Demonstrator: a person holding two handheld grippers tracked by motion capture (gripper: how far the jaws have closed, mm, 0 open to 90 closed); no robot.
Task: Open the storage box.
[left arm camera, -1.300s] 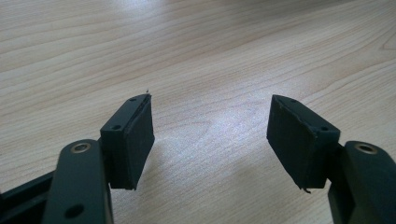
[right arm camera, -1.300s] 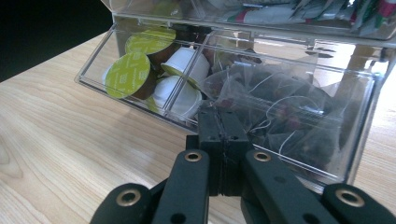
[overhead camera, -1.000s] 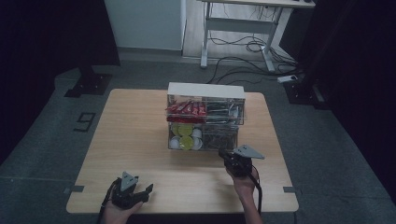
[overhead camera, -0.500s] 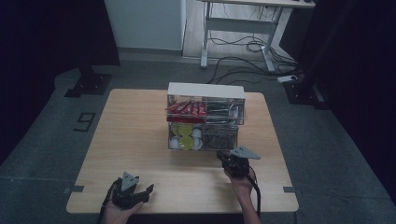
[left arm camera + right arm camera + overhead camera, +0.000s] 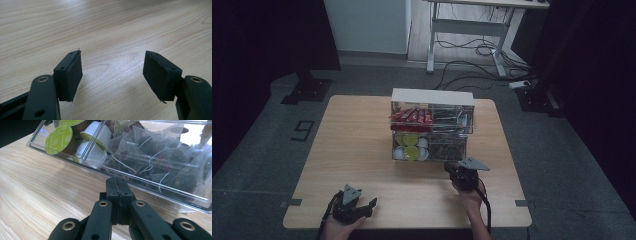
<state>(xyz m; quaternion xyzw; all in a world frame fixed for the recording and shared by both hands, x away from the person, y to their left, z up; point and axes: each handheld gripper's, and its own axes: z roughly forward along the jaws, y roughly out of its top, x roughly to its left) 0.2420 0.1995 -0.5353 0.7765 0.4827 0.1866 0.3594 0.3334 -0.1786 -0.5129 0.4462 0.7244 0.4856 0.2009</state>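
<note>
Clear plastic organizer point(image 5: 432, 125) at table point(image 5: 357, 150) centre, tea bags point(image 5: 160, 152) and green-lidded capsules point(image 5: 58, 138) in lower drawers. Right gripper point(image 5: 116, 185) pressed together, empty, tips at tea-bag drawer front. Left gripper point(image 5: 112, 70) spread wide over bare wood near front edge.

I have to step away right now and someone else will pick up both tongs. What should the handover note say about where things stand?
Left tongs: open, empty, low over the bare wooden table at its near left corner.
Right tongs: shut on nothing, tips at the front wall of the clear organiser, by its lower right compartment.
That compartment holds pyramid tea bags; the one beside it holds coffee capsules. Upper tier: red sachets on the left, dark packets on the right.
Done: nothing taken out; the table carries just the organiser.
Left: probably open or pull the tea bag compartment, then pick.
</note>
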